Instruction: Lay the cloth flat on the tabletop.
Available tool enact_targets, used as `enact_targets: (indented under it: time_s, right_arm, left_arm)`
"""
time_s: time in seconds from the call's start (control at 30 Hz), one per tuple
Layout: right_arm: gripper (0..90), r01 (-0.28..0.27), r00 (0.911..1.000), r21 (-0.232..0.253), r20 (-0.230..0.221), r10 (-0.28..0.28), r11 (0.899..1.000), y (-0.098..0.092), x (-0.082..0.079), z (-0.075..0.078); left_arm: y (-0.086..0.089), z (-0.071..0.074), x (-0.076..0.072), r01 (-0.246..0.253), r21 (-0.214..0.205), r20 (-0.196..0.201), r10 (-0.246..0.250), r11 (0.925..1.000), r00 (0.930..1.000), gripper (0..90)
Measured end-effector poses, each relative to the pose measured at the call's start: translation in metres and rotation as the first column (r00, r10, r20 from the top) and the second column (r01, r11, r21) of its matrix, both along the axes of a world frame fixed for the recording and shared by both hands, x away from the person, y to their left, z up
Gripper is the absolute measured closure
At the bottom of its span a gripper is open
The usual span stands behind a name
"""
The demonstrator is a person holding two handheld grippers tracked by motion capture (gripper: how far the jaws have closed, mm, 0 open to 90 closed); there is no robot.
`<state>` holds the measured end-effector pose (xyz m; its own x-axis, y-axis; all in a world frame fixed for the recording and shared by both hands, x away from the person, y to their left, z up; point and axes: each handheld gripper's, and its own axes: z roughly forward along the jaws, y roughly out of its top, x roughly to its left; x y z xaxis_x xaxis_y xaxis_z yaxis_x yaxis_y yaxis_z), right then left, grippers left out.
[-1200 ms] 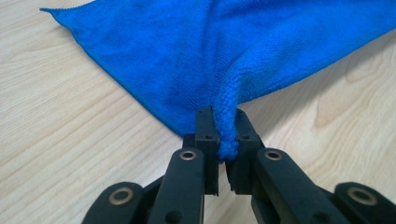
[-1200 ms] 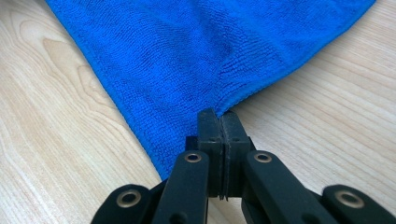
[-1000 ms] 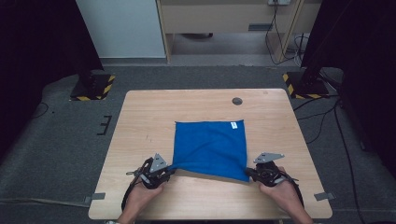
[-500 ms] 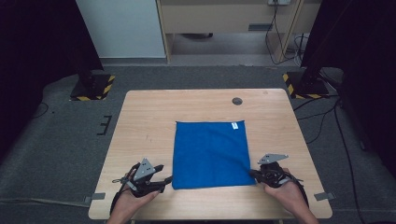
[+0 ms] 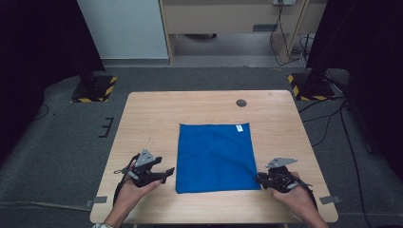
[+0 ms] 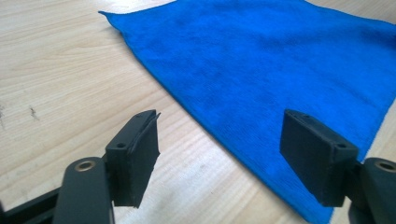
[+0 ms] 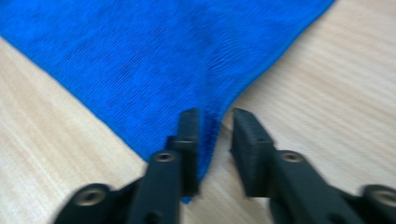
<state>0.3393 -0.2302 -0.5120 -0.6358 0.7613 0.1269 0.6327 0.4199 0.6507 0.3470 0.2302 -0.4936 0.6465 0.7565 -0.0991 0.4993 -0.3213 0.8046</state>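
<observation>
A square blue microfibre cloth (image 5: 215,156) with a small white tag (image 5: 240,128), unreadable, lies flat on the pale wood-grain tabletop (image 5: 152,118). The left claw (image 5: 166,173) has just opened wide, empty; the right claw (image 5: 259,178) has just opened narrowly at the cloth's near right corner.

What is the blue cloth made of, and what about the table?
The blue cloth looks like soft, matte microfibre: its surface is fuzzy, with a fine nap. The table looks like pale wood or wood-look laminate: straight grain lines, smooth with a faint sheen.
</observation>
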Motion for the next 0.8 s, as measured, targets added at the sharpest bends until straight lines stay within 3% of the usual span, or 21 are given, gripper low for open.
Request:
enact_targets:
  time_s: [0.2,0.47,0.6,0.8]
  right_arm:
    - [41.9,0.012,0.9975,0.005,0.069,-0.013,1.000,0.001,0.004,0.002]
    - [26.1,0.010,0.9919,0.025,0.126,-0.013,1.000,0.011,0.010,0.007]
    - [17.6,0.013,0.9880,0.047,0.153,-0.020,0.999,0.020,0.017,0.011]
    - [11.0,0.012,0.9881,0.066,0.152,-0.022,0.998,0.033,0.032,0.014]
  left_arm:
    - [-0.003,0.001,0.007,-0.003,-0.034,0.001,0.003,0.9994,1.0000,21.1]
    - [-0.009,0.003,0.012,0.001,-0.036,0.005,-0.001,0.9993,1.0000,19.5]
    - [-0.011,0.006,0.021,0.001,-0.030,-0.005,-0.001,0.9996,1.0000,16.2]
    - [-0.016,0.007,0.041,0.013,-0.022,-0.029,-0.013,0.9997,0.9995,11.0]
